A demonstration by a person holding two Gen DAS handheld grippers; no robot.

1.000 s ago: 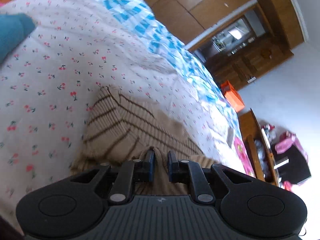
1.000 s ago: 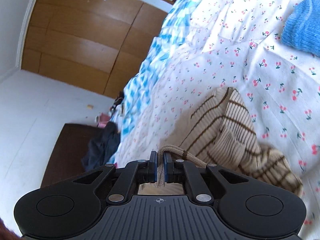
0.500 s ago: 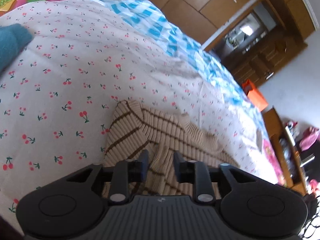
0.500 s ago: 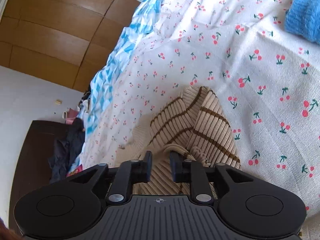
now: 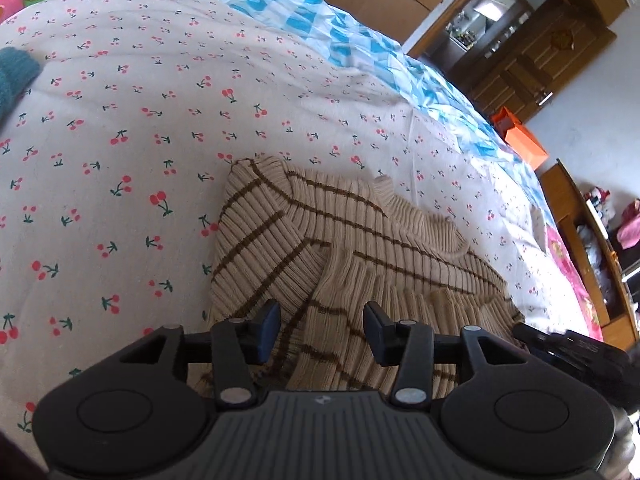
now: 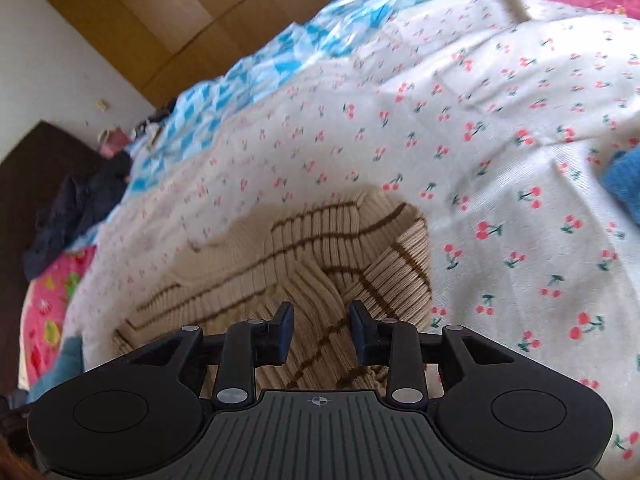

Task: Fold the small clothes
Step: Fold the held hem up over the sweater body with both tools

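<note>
A beige ribbed sweater with brown stripes (image 5: 360, 248) lies folded on the cherry-print bedsheet (image 5: 120, 140). My left gripper (image 5: 320, 320) hovers low over its near edge. Its jaws are opening, and the knit lies under the gap with no pad pressing on it. In the right wrist view the same sweater (image 6: 340, 248) lies below my right gripper (image 6: 320, 320), which stands open with the fabric loose beneath its fingers. Both grippers point steeply down at the sweater.
A blue knit garment (image 5: 12, 76) lies at the sheet's left edge and shows again as a blue knit patch (image 6: 624, 176). A blue checked blanket (image 5: 320, 12) covers the far side. Beyond stand a wooden cabinet (image 5: 520, 40) and an orange box (image 5: 520, 140). Dark clothes (image 6: 76, 200) are piled off the bed.
Both grippers were shut on the sweater's edge, lowered it onto the bed and have let go. The left jaws have spread wider since half a second ago. The sweater now lies flat.
</note>
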